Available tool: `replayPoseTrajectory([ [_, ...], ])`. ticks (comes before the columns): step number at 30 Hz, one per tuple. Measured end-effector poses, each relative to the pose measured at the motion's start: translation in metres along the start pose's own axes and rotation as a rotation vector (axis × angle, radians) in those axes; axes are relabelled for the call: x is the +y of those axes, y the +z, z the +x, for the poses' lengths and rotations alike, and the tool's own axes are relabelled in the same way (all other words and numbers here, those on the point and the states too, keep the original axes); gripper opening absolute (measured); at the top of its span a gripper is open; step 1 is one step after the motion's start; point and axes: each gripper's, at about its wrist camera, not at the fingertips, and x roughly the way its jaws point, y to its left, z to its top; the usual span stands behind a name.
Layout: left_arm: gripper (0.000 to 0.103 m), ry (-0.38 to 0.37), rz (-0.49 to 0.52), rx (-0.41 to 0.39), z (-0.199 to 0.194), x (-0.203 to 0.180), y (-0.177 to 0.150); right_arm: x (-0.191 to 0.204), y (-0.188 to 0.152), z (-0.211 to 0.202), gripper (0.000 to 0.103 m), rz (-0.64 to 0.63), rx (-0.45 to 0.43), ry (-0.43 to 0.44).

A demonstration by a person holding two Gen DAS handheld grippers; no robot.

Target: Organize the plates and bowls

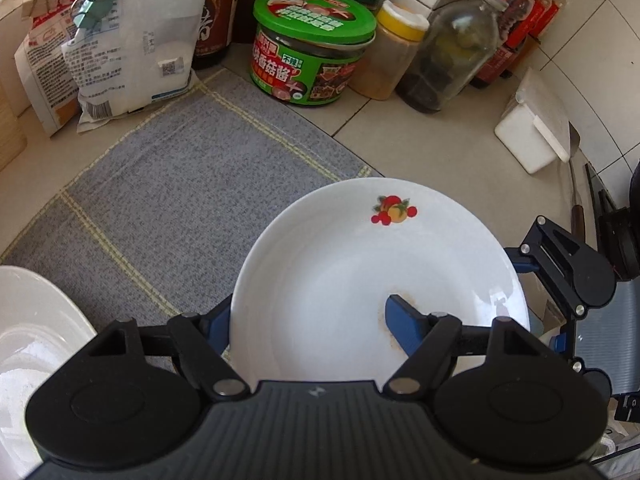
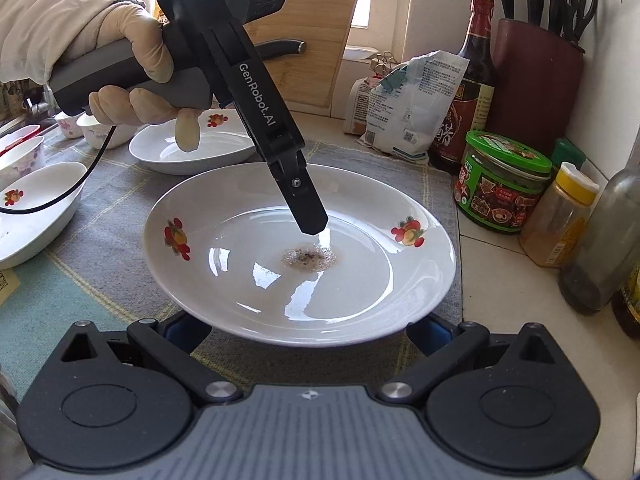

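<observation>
A white plate with fruit prints [image 2: 304,272] lies on the grey cloth [image 2: 120,300], with a brown residue spot at its middle. My left gripper [image 1: 312,320] straddles its rim: one blue finger [image 1: 404,328] is inside the dish, the other [image 1: 218,330] outside under the rim. It also shows in the right wrist view, tip [image 2: 310,218] over the plate's centre. My right gripper [image 2: 304,332] is open, its fingers [image 2: 184,330] spread beneath the plate's near edge. It also shows in the left wrist view [image 1: 560,264], at the plate's right edge.
More white dishes lie on the cloth: an oval one [image 2: 192,148], another at the left [image 2: 36,216], small bowls [image 2: 100,128] behind. A green-lidded jar [image 2: 500,184], a yellow-capped spice jar [image 2: 560,216], bottles [image 2: 468,92], bags [image 2: 404,108] and a knife block [image 2: 536,80] stand along the wall.
</observation>
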Motion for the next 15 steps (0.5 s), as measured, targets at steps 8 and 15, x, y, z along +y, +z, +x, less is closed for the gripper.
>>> replayPoseTrajectory([
  [8,0.076,0.001,0.001,0.0,0.01,0.004,0.009,-0.013,-0.001,0.011,0.103,0.004,0.011,0.002],
  [15,0.076,0.011,0.0,-0.004,0.016,0.008,0.013,-0.02,0.0,0.019,0.103,-0.002,0.017,0.002],
])
